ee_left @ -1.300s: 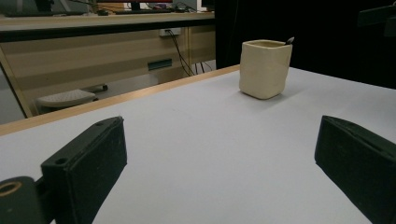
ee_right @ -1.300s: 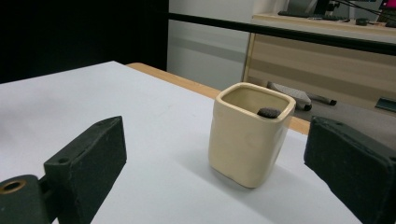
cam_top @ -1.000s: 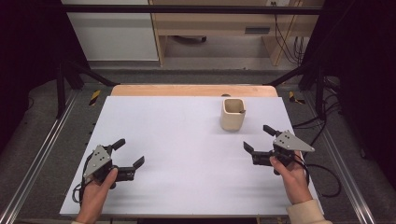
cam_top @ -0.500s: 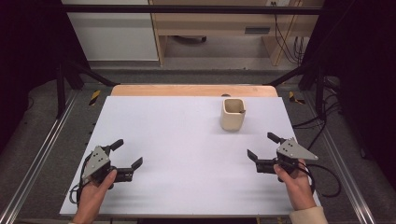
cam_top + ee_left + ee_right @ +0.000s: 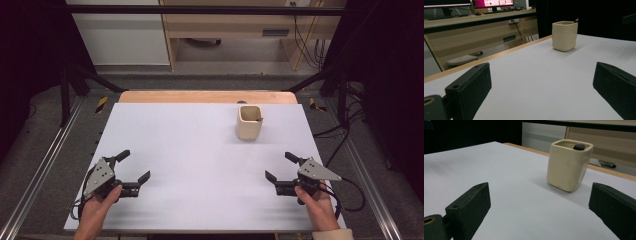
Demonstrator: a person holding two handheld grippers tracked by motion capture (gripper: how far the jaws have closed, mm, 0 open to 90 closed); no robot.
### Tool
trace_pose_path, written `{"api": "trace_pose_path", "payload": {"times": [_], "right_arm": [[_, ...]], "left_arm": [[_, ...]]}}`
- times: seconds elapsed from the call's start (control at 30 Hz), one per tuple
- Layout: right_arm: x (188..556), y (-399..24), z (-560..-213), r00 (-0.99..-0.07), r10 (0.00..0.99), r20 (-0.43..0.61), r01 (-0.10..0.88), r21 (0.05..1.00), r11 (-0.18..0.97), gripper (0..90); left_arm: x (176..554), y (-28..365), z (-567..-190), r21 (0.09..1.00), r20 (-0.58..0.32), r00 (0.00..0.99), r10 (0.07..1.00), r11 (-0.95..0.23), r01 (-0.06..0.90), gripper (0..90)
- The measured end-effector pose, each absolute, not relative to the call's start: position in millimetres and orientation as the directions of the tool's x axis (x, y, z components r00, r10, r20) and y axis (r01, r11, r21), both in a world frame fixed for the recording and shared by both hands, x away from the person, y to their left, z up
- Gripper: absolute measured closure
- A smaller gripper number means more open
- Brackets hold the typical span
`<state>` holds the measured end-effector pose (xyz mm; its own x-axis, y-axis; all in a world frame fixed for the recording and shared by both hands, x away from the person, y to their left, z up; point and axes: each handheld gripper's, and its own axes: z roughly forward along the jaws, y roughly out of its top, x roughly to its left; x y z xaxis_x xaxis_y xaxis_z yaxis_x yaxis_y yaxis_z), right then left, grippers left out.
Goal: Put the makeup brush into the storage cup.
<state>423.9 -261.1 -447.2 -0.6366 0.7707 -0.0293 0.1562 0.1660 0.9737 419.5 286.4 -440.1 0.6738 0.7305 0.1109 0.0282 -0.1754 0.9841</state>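
Observation:
A cream, square-sided cup [image 5: 249,122] stands on the white table top [image 5: 190,150], right of centre toward the far edge. A small dark object [image 5: 579,146] pokes up at its rim. My left gripper [image 5: 136,164] rests open near the front left corner, with nothing between its jaws. Near the front right my right gripper [image 5: 278,165] is open and holds nothing either. The cup [image 5: 564,35] stands far ahead in the left gripper view, beyond my left gripper [image 5: 541,92]. In the right gripper view the cup [image 5: 569,165] is closer, ahead of my right gripper [image 5: 539,212].
A wooden strip [image 5: 200,96] runs along the table's far edge. Metal rails [image 5: 45,165] flank both sides, and a black cable [image 5: 350,192] trails from the right gripper. Desks and cabinets stand beyond the table.
My right gripper has drawn back toward the near edge, still open. The left gripper and the cup have hardly moved.

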Motion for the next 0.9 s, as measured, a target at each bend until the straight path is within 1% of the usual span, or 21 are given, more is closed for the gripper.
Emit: {"api": "trace_pose_path", "payload": {"times": [0.17, 0.3, 0.5, 0.9], "right_arm": [[421, -263, -452, -0.637, 0.771, -0.016, 0.16, 0.975, 0.152, 4.7], [419, -262, -457, -0.642, 0.766, -0.027, 0.152, 0.975, 0.162, 4.8], [414, -256, -458, -0.658, 0.751, -0.049, 0.115, 0.979, 0.166, 4.9], [413, -252, -458, -0.653, 0.756, -0.039, 0.102, 0.985, 0.14, 4.4]], "left_arm": [[417, 287, -440, 0.984, 0.113, 0.678, 0.726, -0.174, 0.022, 1.4], [416, 289, -440, 0.985, 0.116, 0.673, 0.731, -0.174, 0.019, 1.3], [412, 291, -438, 0.991, 0.091, 0.672, 0.735, -0.133, 0.012, 1.3], [398, 293, -435, 0.996, 0.069, 0.671, 0.738, -0.09, -0.003, 0.8]]}}
